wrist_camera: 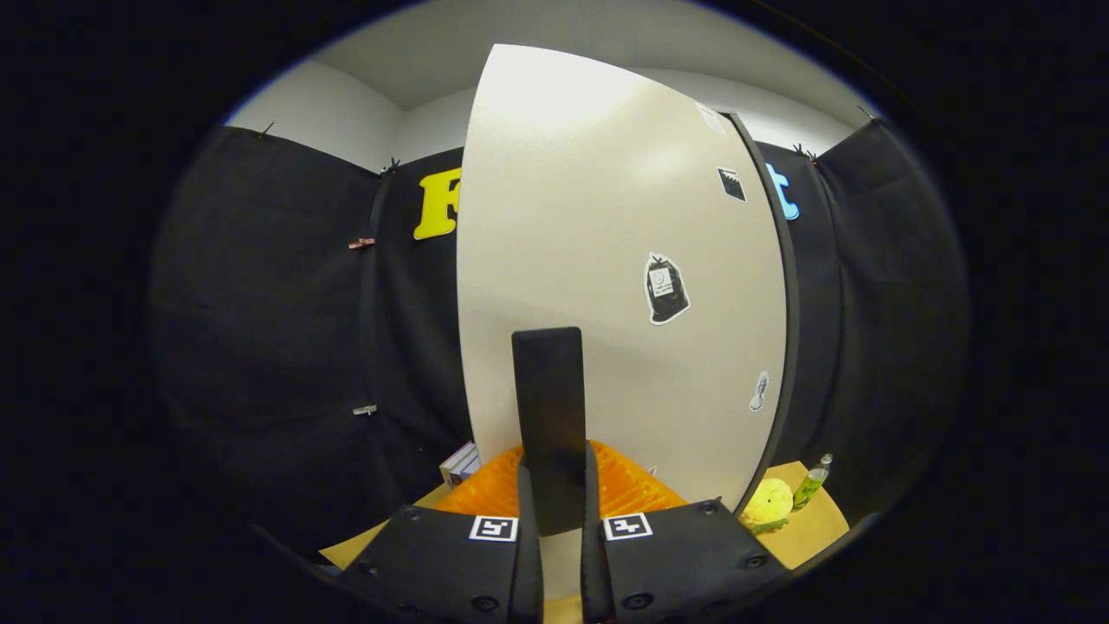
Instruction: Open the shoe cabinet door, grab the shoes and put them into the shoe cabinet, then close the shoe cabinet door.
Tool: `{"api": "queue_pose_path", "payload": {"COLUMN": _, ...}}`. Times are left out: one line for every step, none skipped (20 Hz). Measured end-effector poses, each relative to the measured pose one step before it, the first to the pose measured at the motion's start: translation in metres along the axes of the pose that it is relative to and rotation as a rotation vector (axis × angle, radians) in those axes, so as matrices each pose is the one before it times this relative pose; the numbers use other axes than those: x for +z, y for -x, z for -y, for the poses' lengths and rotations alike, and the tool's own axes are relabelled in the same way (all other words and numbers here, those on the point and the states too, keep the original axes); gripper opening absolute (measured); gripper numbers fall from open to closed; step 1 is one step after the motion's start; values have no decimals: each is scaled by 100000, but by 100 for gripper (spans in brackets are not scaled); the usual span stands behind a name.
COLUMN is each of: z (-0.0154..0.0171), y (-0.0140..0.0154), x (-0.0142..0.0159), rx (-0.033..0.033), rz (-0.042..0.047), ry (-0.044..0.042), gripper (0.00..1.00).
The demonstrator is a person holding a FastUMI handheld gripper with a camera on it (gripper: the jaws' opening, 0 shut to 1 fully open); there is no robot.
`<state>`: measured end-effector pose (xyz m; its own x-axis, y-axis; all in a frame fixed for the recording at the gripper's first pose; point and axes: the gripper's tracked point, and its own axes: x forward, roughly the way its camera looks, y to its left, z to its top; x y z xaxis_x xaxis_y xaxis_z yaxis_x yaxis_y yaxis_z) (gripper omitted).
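The white shoe cabinet door (606,217) stands upright right in front of me, with a few small stickers on its face. A flat black handle (548,390) rises along the door. My gripper (554,498) holds its lower end. The orange ribbed fingertips (637,490) press on the handle from both sides, and the black finger bases with their square markers sit just below. A dark edge (784,286) runs down the door's right side. I cannot tell how far the door stands from the cabinet body.
A tan tabletop (819,524) shows low on the right with a yellow plush toy (767,503) and a small green bottle (812,484) on it. A small box (459,464) lies by the door's lower left corner. Black cloth walls close in on both sides.
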<state>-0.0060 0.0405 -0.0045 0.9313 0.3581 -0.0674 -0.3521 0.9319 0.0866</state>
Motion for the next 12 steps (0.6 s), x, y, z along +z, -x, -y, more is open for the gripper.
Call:
{"api": "queue_pose_path", "payload": {"z": 717, "y": 1036, "x": 95, "rx": -181, "rz": -502, "ry": -15, "gripper": 21}}
{"api": "queue_pose_path", "payload": {"z": 527, "y": 697, "x": 21, "rx": -367, "rz": -193, "ry": -470, "gripper": 21}}
{"api": "queue_pose_path", "payload": {"z": 829, "y": 767, "x": 163, "rx": -948, "rz": -282, "ry": -504, "gripper": 21}}
{"api": "queue_pose_path", "payload": {"z": 849, "y": 950, "x": 119, "rx": -1115, "rz": -158, "ry": 187, "gripper": 21}}
{"api": "queue_pose_path", "payload": {"z": 805, "y": 715, "x": 73, "rx": -1281, "rz": 39, "ry": 522, "gripper": 21}}
{"api": "queue_pose_path", "payload": {"z": 616, "y": 731, "x": -34, "rx": -1637, "rz": -385, "ry": 497, "gripper": 21}}
{"api": "queue_pose_path", "payload": {"z": 813, "y": 557, "x": 135, "rx": -1547, "rz": -8, "ry": 369, "gripper": 21}}
{"api": "queue_pose_path", "payload": {"z": 1067, "y": 648, "x": -38, "rx": -1615, "rz": -834, "ry": 110, "gripper": 21}}
{"api": "queue_pose_path", "payload": {"z": 1020, "y": 398, "x": 58, "rx": -1547, "rz": -397, "ry": -544, "gripper": 20}}
{"api": "queue_pose_path", "payload": {"z": 801, "y": 546, "x": 57, "rx": -1712, "rz": -286, "ry": -245, "gripper": 20}}
{"api": "queue_pose_path", "payload": {"z": 804, "y": 494, "x": 179, "rx": -1748, "rz": 145, "ry": 454, "gripper": 20}}
{"api": "queue_pose_path", "payload": {"z": 843, "y": 215, "x": 89, "rx": -2032, "rz": -13, "ry": 675, "gripper": 20}}
